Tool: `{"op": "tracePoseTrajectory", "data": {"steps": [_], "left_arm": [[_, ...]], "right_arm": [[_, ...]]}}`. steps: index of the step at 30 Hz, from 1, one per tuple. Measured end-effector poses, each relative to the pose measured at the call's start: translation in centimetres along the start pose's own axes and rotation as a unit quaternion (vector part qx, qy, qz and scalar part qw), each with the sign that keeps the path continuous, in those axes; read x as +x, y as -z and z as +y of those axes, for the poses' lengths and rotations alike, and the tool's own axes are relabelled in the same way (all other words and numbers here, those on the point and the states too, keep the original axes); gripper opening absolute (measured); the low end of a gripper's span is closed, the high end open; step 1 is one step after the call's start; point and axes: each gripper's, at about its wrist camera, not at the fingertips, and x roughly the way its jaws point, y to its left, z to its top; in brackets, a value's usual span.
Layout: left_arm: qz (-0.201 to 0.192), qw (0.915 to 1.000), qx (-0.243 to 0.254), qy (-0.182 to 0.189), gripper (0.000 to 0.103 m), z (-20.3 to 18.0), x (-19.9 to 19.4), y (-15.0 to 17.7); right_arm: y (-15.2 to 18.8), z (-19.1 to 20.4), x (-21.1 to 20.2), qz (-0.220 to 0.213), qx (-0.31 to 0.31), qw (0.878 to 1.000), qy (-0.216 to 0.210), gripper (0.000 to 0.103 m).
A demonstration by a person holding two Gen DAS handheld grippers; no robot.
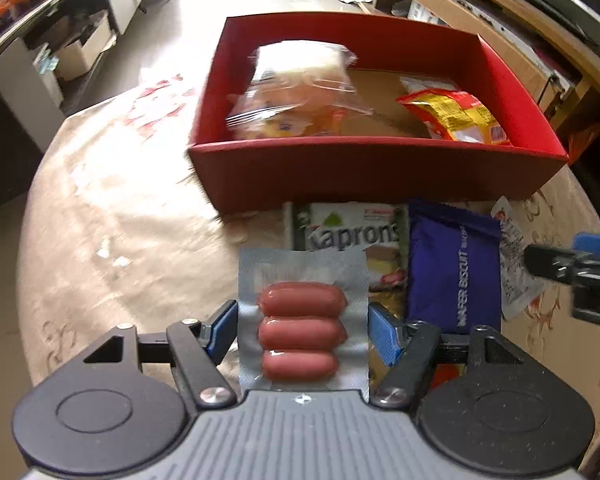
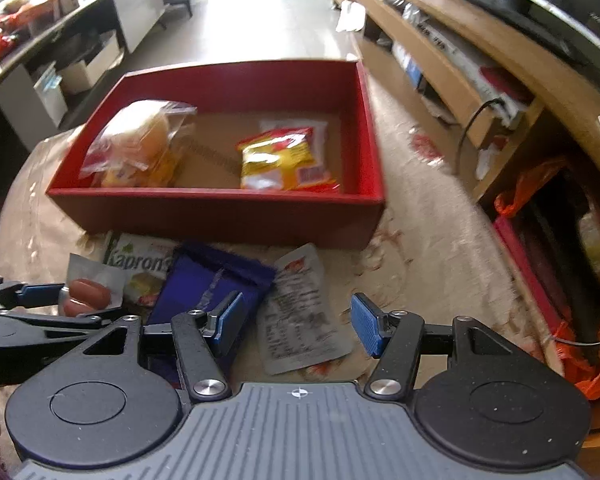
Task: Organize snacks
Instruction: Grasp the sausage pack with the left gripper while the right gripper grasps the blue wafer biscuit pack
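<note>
The left gripper (image 1: 302, 326) clamps a sausage pack (image 1: 302, 322) of 3 between its blue pads, lifted before the red box (image 1: 376, 172). The right gripper (image 2: 296, 326) hangs wide open over a grey sachet (image 2: 300, 312), whose print is too blurred to read.

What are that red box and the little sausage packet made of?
The red box looks like matte cardboard: straight thin walls and a brown board floor. The sausage packet seems to be vacuum-sealed plastic film, clear and glossy over three sausages, with a silvery, possibly foil, backing. The left gripper grips it.
</note>
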Motion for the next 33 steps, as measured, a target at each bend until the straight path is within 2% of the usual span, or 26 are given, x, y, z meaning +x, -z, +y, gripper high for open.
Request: {"op": "tracePoseTrajectory", "data": {"steps": [9,13,20,24,27,33], "left_arm": [[0.002,0.9998,-0.017,0.007,0.067,2.5,-0.9,0.8],[0.005,0.9999,-0.015,0.001,0.067,2.5,-0.5,0.9],[0.003,0.9999,-0.008,-0.007,0.067,2.8,-0.3,1.2],[0.008,0.9998,-0.012,-0.013,0.067,3.3,0.1,1.3],[0.013,0.9998,-0.01,-0.016,0.067,3.3,0.4,1.4],[0.018,0.9997,-0.003,-0.019,0.067,3.1,0.8,1.7]], "right_arm": [[0.3,2.9,2.4,0.057,0.026,0.997,-0.05,0.066],[0.3,4.1,3.3,0.068,0.04,0.995,-0.057,0.068],[-0.6,5.6,3.8,0.066,0.038,0.996,-0.053,0.07],[-1.2,5.8,3.6,0.056,0.048,0.995,-0.066,0.075],[-1.1,6.6,4.4,0.062,0.029,0.996,-0.051,0.081],[-1.2,7.3,5.1,0.063,0.005,0.998,-0.031,0.077]]}}
